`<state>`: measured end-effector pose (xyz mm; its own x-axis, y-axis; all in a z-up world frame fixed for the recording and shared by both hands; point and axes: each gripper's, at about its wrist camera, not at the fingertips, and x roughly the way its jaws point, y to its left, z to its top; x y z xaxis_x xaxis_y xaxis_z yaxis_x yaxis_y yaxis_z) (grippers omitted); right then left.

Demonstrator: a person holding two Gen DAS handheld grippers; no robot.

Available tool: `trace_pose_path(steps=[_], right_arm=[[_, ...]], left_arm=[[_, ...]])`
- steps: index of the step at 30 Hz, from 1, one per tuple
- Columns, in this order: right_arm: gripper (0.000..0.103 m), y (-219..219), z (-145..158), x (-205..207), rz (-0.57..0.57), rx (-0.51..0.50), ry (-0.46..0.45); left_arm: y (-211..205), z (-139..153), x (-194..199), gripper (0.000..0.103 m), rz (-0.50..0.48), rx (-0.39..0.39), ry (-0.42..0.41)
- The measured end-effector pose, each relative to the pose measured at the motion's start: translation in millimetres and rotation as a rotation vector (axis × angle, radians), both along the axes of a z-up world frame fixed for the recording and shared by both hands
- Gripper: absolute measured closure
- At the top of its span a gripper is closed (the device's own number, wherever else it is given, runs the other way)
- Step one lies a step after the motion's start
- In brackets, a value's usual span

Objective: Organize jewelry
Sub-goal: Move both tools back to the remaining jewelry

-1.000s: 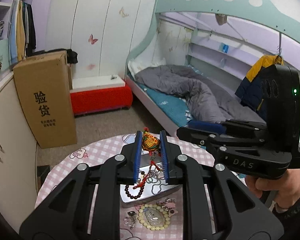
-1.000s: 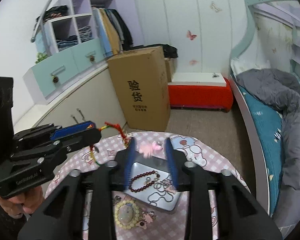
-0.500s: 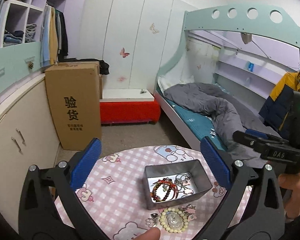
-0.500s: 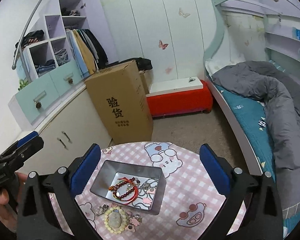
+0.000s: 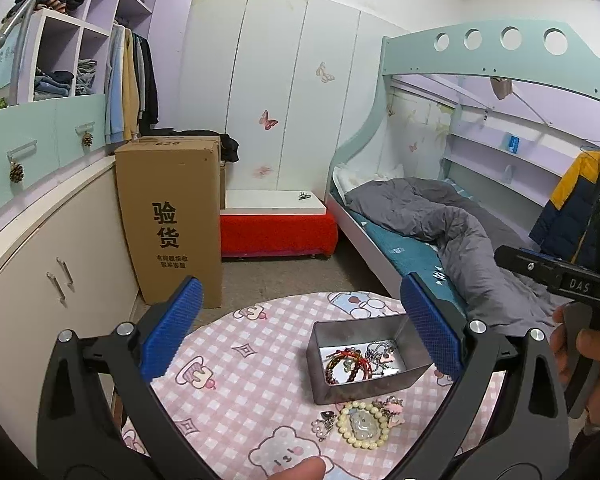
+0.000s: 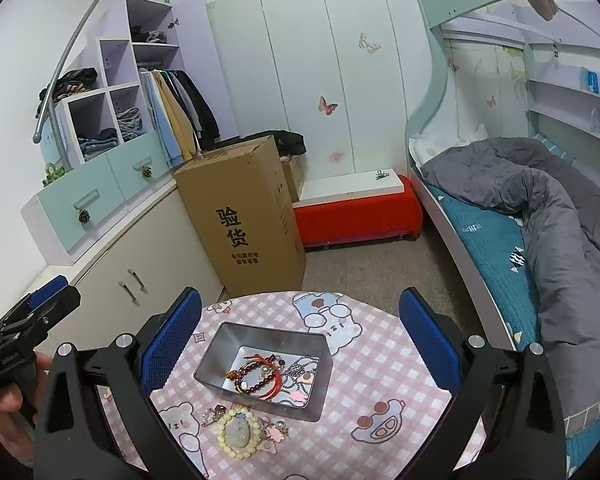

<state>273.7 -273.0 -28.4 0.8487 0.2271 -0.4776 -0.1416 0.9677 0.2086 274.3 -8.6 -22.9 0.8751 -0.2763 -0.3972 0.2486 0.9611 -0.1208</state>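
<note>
A grey metal tin (image 5: 332, 390) (image 6: 214, 356) sits on the round pink checked table (image 5: 228, 400) (image 6: 380, 392). Inside it lie a red cord bracelet (image 5: 346, 360) (image 6: 270, 382), dark beads and silver chains (image 6: 300, 364). In front of the tin, a cream bead bracelet (image 5: 362, 426) (image 6: 238, 432) rests on the cloth beside small charms (image 5: 324, 426). My left gripper (image 5: 300, 336) hovers above the table, open, nothing between its blue pads. My right gripper (image 6: 300, 340) is likewise open and empty over the tin.
A tall cardboard box (image 5: 172, 220) stands on the floor past the table, beside a red bench (image 5: 276, 228). White cabinets (image 5: 40, 272) line the left wall. A bunk bed with a grey duvet (image 6: 540, 208) runs along the right.
Both grippers opened wide and drew back up from the tin. The red cord charm left the left jaws and a pink piece left the right; both now lie in the tin.
</note>
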Motion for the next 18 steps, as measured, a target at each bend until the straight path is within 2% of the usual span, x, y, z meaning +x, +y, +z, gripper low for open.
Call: trace_pose_path(steps=[13,18], right_arm=[[0.008,3.3,-14.3,-31.8,0.029,-0.002,0.020],[0.008,8.0,-32.5,-42.8,0.046,-0.026,0.061]], left_arm=[[13.0,-35.8,-18.2,0.006,0.026,0.020,0.059],[12.8,-58.7,-23.5,0.006,0.020,0.064,0.098]])
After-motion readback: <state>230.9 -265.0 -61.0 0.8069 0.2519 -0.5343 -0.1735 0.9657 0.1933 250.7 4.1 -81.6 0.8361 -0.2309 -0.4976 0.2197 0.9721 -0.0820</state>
